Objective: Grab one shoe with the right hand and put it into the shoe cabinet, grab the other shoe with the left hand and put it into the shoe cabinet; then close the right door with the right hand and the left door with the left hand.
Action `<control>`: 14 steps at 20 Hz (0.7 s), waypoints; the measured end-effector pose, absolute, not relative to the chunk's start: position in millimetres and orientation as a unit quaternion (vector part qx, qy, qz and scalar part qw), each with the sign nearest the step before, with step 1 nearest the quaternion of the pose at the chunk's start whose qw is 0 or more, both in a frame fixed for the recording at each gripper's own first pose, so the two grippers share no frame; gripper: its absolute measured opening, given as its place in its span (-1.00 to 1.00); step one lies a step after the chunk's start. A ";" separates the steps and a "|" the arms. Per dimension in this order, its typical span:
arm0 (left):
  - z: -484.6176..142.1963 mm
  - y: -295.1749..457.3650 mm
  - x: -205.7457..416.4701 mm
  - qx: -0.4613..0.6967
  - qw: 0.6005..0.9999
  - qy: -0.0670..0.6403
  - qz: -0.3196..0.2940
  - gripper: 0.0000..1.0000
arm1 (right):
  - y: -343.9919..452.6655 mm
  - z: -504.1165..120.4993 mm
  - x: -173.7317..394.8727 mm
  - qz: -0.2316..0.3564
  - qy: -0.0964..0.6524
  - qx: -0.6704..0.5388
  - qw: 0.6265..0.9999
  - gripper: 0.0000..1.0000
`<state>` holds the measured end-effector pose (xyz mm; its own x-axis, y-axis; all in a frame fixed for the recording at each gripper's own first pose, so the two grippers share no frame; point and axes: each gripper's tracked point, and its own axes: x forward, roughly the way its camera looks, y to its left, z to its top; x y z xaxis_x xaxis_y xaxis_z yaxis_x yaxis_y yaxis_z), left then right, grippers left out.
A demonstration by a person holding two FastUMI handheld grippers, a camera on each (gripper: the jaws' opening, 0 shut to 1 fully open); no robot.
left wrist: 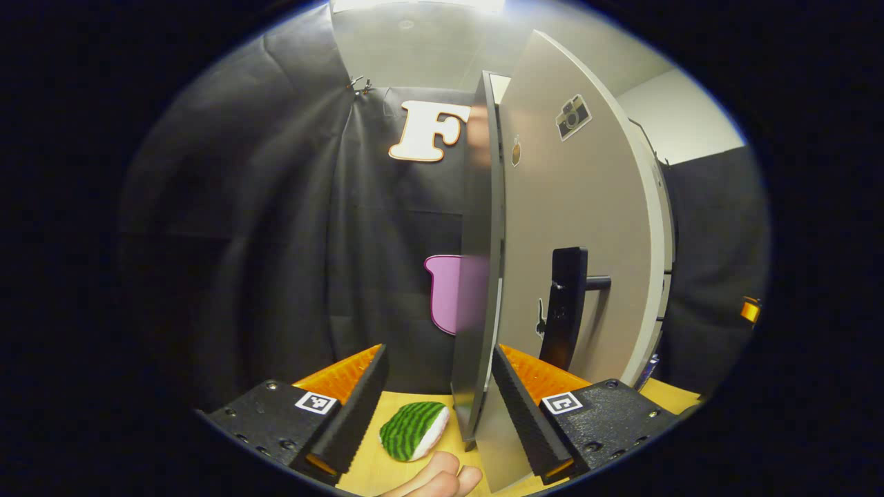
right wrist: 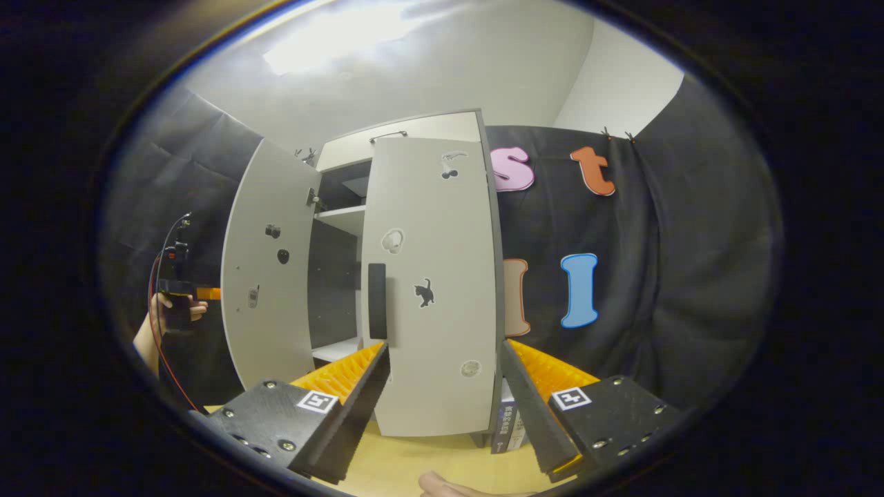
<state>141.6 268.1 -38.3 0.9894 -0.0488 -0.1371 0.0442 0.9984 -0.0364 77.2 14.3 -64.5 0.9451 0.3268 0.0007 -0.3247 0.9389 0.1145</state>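
1. Shoe cabinet, a tall pale grey flat-panel cupboard (right wrist: 407, 138), stands at centre frame in the right gripper view, on a light wooden floor (right wrist: 442, 462).
2. Its right door (right wrist: 431, 290) is nearly closed; its left door (right wrist: 269, 276), at centre left, stands wide open. Dark shelves show between them.
3. In the left gripper view, the left door's edge (left wrist: 476, 276) runs between the spread fingers of the left gripper (left wrist: 438, 407), with its black bar handle (left wrist: 563, 304) just right.
4. The right gripper (right wrist: 442, 407) is also spread, holding nothing.
5. The doors look stiff, light and smooth: push the flat face near the handle.
6. A green striped soft object (left wrist: 413, 429) lies at lower centre.
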 end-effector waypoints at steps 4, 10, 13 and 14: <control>-36.1 270.2 134.9 0.024 0.997 0.067 0.009 0.77 | 22.8 -61.3 71.1 0.178 0.003 0.053 0.983 0.93; -39.1 240.8 136.7 0.001 0.997 0.082 -0.014 0.79 | 45.8 -60.1 63.2 0.201 -0.007 0.053 0.978 0.93; -39.7 211.4 132.7 -0.008 0.996 0.079 -0.037 0.79 | 50.1 -63.9 59.3 0.200 -0.005 0.046 0.979 0.93; -41.9 202.2 135.3 -0.015 0.996 0.081 -0.043 0.79 | 50.9 -63.4 59.4 0.198 -0.007 0.042 0.979 0.93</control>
